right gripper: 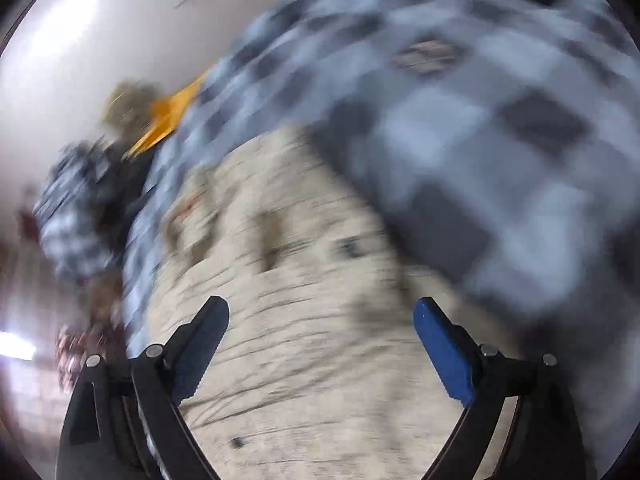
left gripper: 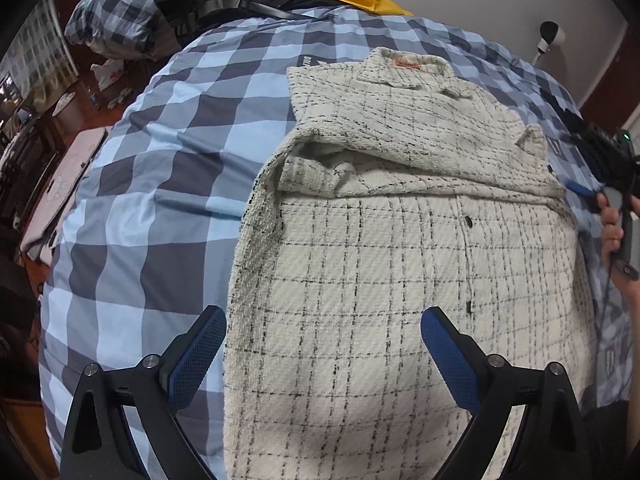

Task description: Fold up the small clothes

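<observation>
L tool (left gripper: 324,354) gaping above shirt (left gripper: 400,260) (angled steeply down); R tool (right gripper: 322,344) wide.

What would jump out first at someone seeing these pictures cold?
A cream jacket with a thin black check fills the middle, spread on a bed with a blue and grey checked cover, its upper part already folded across. The left gripper hangs over the jacket's near end with its blue-padded jaws wide and empty. The right gripper's view is smeared by motion, jaws also wide apart.
</observation>
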The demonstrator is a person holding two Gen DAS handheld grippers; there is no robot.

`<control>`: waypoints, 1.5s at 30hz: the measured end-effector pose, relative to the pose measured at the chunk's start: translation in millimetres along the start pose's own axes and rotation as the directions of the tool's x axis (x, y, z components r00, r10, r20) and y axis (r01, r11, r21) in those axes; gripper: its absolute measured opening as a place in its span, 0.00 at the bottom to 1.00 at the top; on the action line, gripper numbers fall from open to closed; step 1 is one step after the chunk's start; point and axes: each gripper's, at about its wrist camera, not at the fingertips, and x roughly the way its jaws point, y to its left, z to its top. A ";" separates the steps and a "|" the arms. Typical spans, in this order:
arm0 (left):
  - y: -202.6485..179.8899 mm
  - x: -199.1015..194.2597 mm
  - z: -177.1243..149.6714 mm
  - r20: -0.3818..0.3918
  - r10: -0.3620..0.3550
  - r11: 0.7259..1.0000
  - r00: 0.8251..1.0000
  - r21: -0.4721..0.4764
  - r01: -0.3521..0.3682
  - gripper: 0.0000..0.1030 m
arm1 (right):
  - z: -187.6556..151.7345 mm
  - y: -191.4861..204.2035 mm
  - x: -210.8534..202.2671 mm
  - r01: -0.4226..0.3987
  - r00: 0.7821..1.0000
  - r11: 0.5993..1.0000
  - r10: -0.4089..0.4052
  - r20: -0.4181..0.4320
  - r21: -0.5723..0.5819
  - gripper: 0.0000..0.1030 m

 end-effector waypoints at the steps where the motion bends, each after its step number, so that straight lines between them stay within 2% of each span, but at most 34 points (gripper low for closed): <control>1: 0.6 0.2 0.3 -0.001 -0.004 1.000 1.000 -0.005 0.004 0.96 | 0.2 5.4 15.6 -0.101 0.993 0.995 0.101 -0.061 -0.003 0.90; 3: 2.9 1.3 1.2 -0.006 -0.011 1.000 1.000 -0.017 0.011 0.96 | -1.5 7.3 37.5 -0.183 0.973 0.982 0.189 -0.133 0.053 0.90; 4: 3.7 2.0 1.8 -0.009 -0.013 1.000 1.000 -0.022 0.012 0.96 | -4.0 4.4 46.7 -0.179 0.970 0.980 0.190 -0.150 0.082 0.90; 6: 5.0 4.1 3.5 -0.012 -0.010 1.000 1.000 -0.030 0.010 0.96 | -6.2 -11.1 59.0 -0.058 0.988 0.994 0.071 -0.136 0.094 0.90; 7: 5.8 5.1 4.5 -0.012 -0.007 0.999 1.000 -0.032 0.006 0.96 | -7.7 -20.8 59.6 -0.031 0.991 0.995 0.043 -0.126 0.097 0.86; 9: 8.4 8.9 7.1 -0.012 0.009 0.999 1.000 -0.040 -0.010 0.96 | -6.7 -34.0 54.7 -0.061 0.991 0.987 0.078 -0.109 0.151 0.82; 11: 12.4 13.6 10.2 -0.009 0.025 0.998 1.000 -0.050 -0.025 0.96 | -10.5 -34.8 31.7 -0.032 0.997 0.979 0.047 -0.068 0.199 0.82; 13: 16.2 18.8 14.9 -0.001 0.038 0.998 0.999 -0.059 -0.038 0.96 | -20.7 -13.0 5.5 0.007 0.999 0.991 -0.001 -0.044 0.132 0.83; 15: 23.3 27.1 24.2 0.012 0.061 0.996 0.998 -0.067 -0.060 0.96 | -37.7 10.1 -9.9 0.000 0.997 0.999 0.004 -0.073 0.051 0.83; 17: 30.1 34.0 36.0 0.015 0.074 0.994 0.997 -0.080 -0.072 0.96 | -63.4 29.0 -27.6 0.007 0.994 1.000 -0.005 -0.109 0.020 0.83; 20: 39.2 43.6 70.3 0.094 0.066 0.996 0.993 -0.064 -0.060 0.96 | -112.6 46.7 -55.3 -0.048 0.991 0.998 0.042 -0.128 -0.040 0.83; 22: 42.7 56.2 89.5 0.118 0.061 0.997 0.991 -0.044 -0.056 0.96 | -140.0 46.3 -65.5 -0.046 0.992 0.996 0.037 -0.117 -0.078 0.83; 24: 42.7 78.1 108.8 0.076 0.045 0.999 0.996 -0.005 -0.045 0.96 | -154.1 41.9 -59.8 -0.019 0.993 0.992 0.005 -0.119 -0.122 0.83; 26: 40.5 97.3 122.2 0.033 0.060 0.998 0.998 0.035 -0.061 0.94 | -147.3 44.5 -42.3 0.039 0.990 0.987 -0.060 -0.131 -0.158 0.83; 27: 39.3 105.8 128.8 0.024 0.089 0.994 0.996 0.058 -0.090 0.91 | -141.8 46.4 -30.1 0.072 0.985 0.982 -0.098 -0.141 -0.174 0.83; 28: 38.3 112.1 134.5 0.028 0.123 0.990 0.992 0.071 -0.125 0.83 | -136.7 49.2 -21.3 0.080 0.982 0.980 -0.109 -0.152 -0.184 0.83; 29: 38.1 117.2 138.3 0.025 0.138 0.987 0.990 0.081 -0.139 0.80 | -133.7 50.9 -14.3 0.078 0.980 0.979 -0.109 -0.165 -0.188 0.83; 30: 37.2 123.7 141.7 0.008 0.124 0.988 0.992 0.096 -0.124 0.75 | -129.7 51.5 -10.6 0.072 0.980 0.979 -0.105 -0.171 -0.190 0.83; 32: 33.2 134.2 143.3 -0.036 0.073 0.989 0.997 0.134 -0.068 0.43 | -125.5 54.8 -9.7 0.066 0.981 0.977 -0.101 -0.165 -0.204 0.83; 33: 29.5 138.8 143.9 -0.050 0.073 0.985 0.996 0.159 -0.065 0.39 | -126.6 56.6 -12.1 0.065 0.981 0.975 -0.101 -0.164 -0.213 0.83; 35: 26.7 138.0 143.5 -0.020 0.105 0.979 0.994 0.180 -0.100 0.29 | -128.8 58.6 -13.3 0.068 0.980 0.969 -0.110 -0.165 -0.238 0.83; 36: 27.8 136.3 143.4 -0.004 0.122 0.977 0.993 0.176 -0.119 0.27 | -137.0 59.6 -17.5 0.069 0.980 0.966 -0.113 -0.166 -0.248 0.83; 41: 52.8 132.9 131.6 0.036 0.147 0.985 0.988 0.090 -0.150 0.13 | -151.5 66.3 -18.7 0.064 0.978 0.961 -0.114 -0.174 -0.268 0.83; 42: 63.5 135.3 125.7 0.039 0.189 0.980 0.981 0.051 -0.191 0.08 | -151.5 69.1 -17.1 0.063 0.978 0.961 -0.113 -0.174 -0.270 0.83; 43: 74.2 136.7 120.4 0.045 0.291 0.956 0.956 0.014 -0.292 0.00 | -152.2 70.0 -17.6 0.062 0.978 0.959 -0.113 -0.174 -0.276 0.83; 44: 93.3 137.8 112.8 0.049 0.378 0.925 0.924 -0.047 -0.376 0.00 | -152.3 74.2 -14.7 0.064 0.978 0.958 -0.116 -0.173 -0.280 0.83; 45: 111.7 141.4 105.8 0.016 0.382 0.919 0.924 -0.112 -0.378 0.00 | -152.6 75.9 -13.8 0.065 0.978 0.956 -0.118 -0.172 -0.285 0.83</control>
